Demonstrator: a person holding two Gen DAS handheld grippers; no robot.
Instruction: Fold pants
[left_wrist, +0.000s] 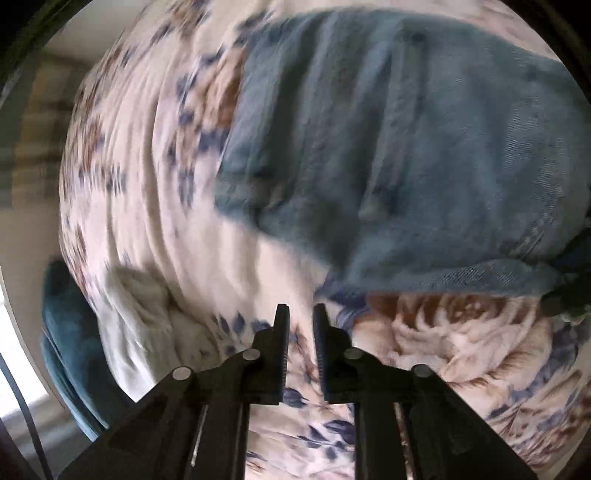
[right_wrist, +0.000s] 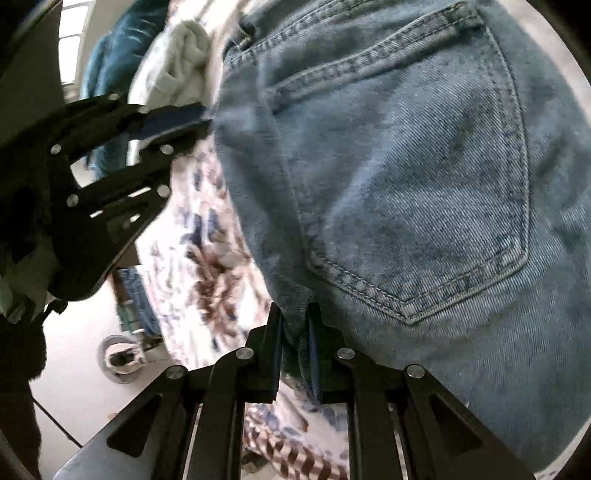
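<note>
Floral white bedspread (left_wrist: 155, 206) on a bed; light blue denim jeans (right_wrist: 406, 166) bunched near its edge. Right gripper (right_wrist: 295, 325) clamped on a denim fold. Left gripper (left_wrist: 301, 321) empty, jaws slightly apart. Risk: thin pinch slips when lifted.

A bed with a white floral bedspread (left_wrist: 155, 206), printed in blue and brown, fills most of the view. Near one edge of the bed lies a crumpled white cloth (left_wrist: 136, 314), and beside it a teal blanket (left_wrist: 70, 347). A bright window (right_wrist: 72, 40) gives daylight. The floor (right_wrist: 74, 354) is pale and smooth.
</note>
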